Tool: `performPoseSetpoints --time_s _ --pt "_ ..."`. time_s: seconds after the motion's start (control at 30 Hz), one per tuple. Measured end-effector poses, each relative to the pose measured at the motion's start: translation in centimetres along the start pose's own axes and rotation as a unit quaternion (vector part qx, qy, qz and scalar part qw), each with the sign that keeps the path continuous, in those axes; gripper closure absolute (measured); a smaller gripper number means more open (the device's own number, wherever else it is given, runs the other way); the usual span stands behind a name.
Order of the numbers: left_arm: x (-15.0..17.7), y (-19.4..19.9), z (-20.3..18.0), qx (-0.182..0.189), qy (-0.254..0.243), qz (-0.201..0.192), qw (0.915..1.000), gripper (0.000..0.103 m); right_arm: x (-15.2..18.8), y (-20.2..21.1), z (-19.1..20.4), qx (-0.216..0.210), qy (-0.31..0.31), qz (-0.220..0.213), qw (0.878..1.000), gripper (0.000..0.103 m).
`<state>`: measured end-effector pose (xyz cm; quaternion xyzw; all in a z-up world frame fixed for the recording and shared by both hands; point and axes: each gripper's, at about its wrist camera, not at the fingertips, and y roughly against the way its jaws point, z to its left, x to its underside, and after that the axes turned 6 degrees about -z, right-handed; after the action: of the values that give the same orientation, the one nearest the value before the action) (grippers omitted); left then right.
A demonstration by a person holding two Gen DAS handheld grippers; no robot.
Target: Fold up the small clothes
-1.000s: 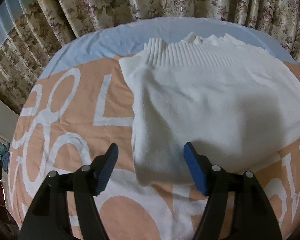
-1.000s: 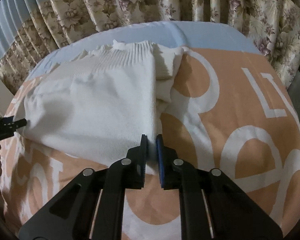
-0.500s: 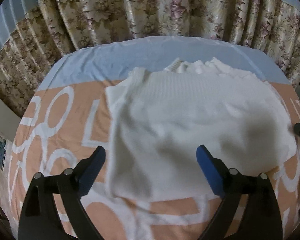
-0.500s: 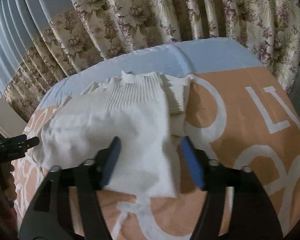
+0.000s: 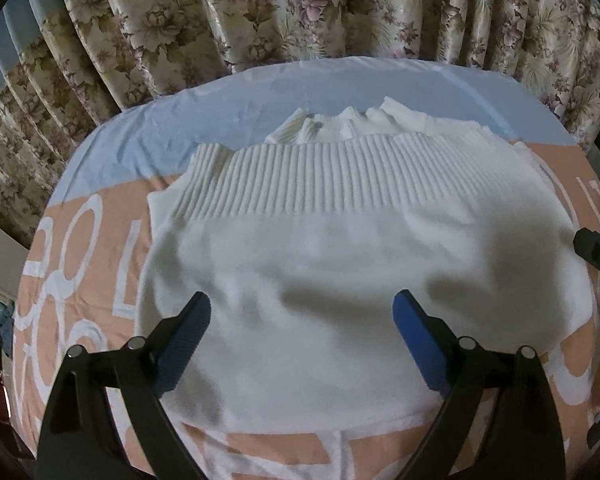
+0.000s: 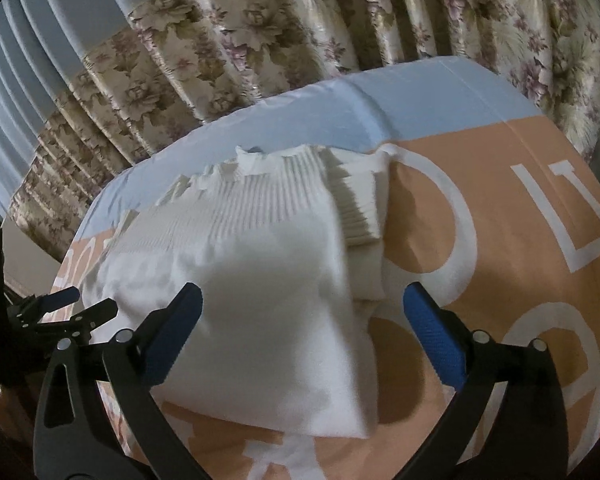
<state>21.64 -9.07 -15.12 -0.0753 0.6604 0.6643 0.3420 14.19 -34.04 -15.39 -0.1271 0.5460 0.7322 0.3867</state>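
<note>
Lying spread on the orange-and-white blanket (image 5: 100, 264), the white sweater (image 5: 340, 264) has been doubled over, with its ribbed hem band (image 5: 320, 176) on the side of the garment away from both cameras and the fold edge on the near side. Every place below is given from the sweater.

Off its left end, the blanket shows bare, with large white lettering. The left claw (image 5: 302, 344) hangs over the near-left part of the knit, its blue-padded fingers wide apart and holding nothing. At the sweater's far right end, the tip of the other tool shows at the edge of the left wrist view.

In the right wrist view, the right claw (image 6: 302, 330) hovers over the near-right corner of the garment, its fingers likewise spread with no cloth between them. Just beyond that corner, a folded sleeve layer (image 6: 360, 208) peeks out from under the top layer.

The sweater's long axis runs left to right, across the line of both claws, and each claw stands at its own end of it, so neither is clearly nearer to the middle. A further fold, as I judge it, would bring one end across toward the other along that axis.

Behind the sweater lie a pale blue sheet (image 5: 260, 92) and floral curtains (image 5: 300, 12). No container is in view.
</note>
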Motion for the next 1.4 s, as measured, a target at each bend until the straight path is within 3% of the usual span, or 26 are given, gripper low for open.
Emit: performPoseSetpoints --time_s 0.2,0.37,0.8,0.87,0.93,0.97,1.1,1.4 --pt "0.0 -0.6 0.1 0.014 0.013 0.008 0.9998 0.010 -0.1 -0.2 -1.2 0.002 -0.001 0.004 1.000 0.003" --pt "0.2 -1.0 0.5 0.035 0.029 0.013 0.9989 0.010 -0.4 -0.6 -2.2 -0.019 -0.014 0.008 1.000 0.003" --pt "0.2 -2.5 0.0 0.035 0.026 0.026 0.9987 0.010 -1.3 -3.1 -3.0 -0.084 -0.030 0.027 0.996 0.003" --pt "0.1 -2.8 0.0 0.035 0.026 0.028 0.9986 0.010 -1.4 -3.6 -3.0 -0.090 -0.027 0.032 0.995 0.007" --pt "0.1 -3.1 0.0 0.035 0.027 0.031 0.9985 0.010 -1.4 -4.1 -3.0 -0.099 -0.028 0.040 0.994 0.019" --pt "0.0 -3.3 0.0 0.035 0.027 0.032 0.9985 0.010 -1.3 -4.3 -2.9 -0.099 -0.025 0.045 0.994 0.020" --pt "0.0 -3.7 -0.1 0.035 0.023 0.033 0.9986 0.010 -0.7 -4.3 -2.8 -0.080 -0.010 0.062 0.995 0.032" --pt "0.1 -4.1 0.1 0.040 0.024 0.036 0.9983 0.010 -0.1 -3.7 -3.4 -0.073 -0.038 0.085 0.993 0.036"
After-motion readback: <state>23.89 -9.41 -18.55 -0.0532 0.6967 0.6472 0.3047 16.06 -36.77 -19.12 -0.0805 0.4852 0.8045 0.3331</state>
